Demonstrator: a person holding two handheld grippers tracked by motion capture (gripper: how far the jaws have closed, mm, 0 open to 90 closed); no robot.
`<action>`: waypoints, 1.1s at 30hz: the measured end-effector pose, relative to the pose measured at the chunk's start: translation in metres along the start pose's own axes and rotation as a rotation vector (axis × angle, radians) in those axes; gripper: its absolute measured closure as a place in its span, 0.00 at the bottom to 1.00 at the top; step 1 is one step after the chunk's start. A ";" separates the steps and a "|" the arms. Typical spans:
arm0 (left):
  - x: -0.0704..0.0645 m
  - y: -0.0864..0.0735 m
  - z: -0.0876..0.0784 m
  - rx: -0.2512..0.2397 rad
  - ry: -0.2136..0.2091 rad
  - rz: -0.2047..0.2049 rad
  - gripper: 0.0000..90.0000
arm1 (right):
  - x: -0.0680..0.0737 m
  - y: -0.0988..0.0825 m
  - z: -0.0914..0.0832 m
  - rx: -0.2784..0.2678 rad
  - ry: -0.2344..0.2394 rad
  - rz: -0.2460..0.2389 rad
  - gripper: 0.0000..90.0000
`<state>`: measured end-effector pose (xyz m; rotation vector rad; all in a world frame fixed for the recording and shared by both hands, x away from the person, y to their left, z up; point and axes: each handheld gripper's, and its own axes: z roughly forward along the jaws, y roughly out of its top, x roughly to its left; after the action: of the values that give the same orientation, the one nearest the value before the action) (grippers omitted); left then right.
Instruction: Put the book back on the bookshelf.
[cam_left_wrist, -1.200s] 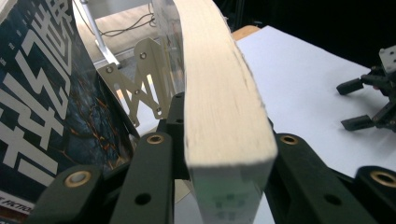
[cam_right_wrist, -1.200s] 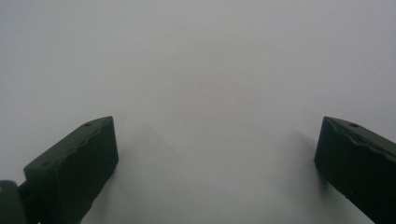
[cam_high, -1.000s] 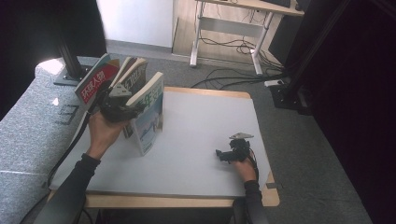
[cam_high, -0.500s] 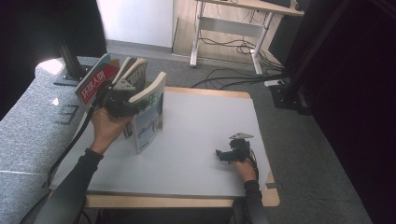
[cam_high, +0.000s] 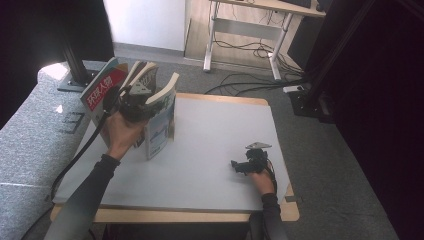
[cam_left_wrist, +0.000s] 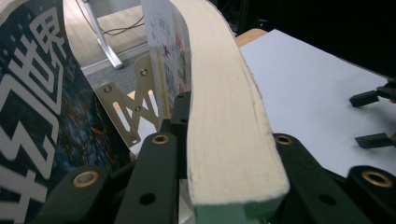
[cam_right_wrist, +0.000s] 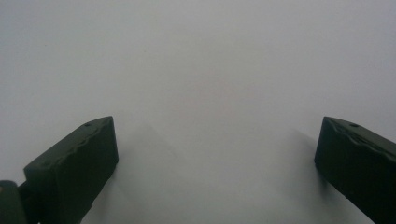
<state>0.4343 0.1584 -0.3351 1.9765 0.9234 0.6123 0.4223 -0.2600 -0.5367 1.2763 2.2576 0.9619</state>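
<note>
Table: white top, wood rim. Near its far-left corner stands a row of books; biggest in view is the red-covered book leaning out over the left edge, then two thinner ones beside it (titles too small to read). The teal-covered book is at the right end of the row, upright on its bottom edge, tilted slightly, page block bowed. Left gripper is clamped across that book's page block from above, jaws narrow and pressing both sides; they have just been closing onto it. Left hand sits behind the gripper, cable trailing off the left edge. Right gripper rests near the near-right corner, jaws spread wide with bare tabletop between them, well apart from the books.
</note>
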 end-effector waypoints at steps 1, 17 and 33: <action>0.000 0.001 0.002 0.000 0.006 0.004 0.82 | 0.000 0.000 0.000 0.000 0.000 0.000 0.00; -0.009 0.016 0.032 -0.010 0.070 0.073 0.81 | 0.000 0.000 0.000 0.000 0.000 -0.001 0.00; -0.027 0.003 0.029 -0.040 0.041 0.101 0.56 | 0.000 0.000 0.000 -0.001 0.000 -0.001 0.00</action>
<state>0.4397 0.1221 -0.3499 1.9908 0.8333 0.7251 0.4223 -0.2601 -0.5368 1.2747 2.2575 0.9627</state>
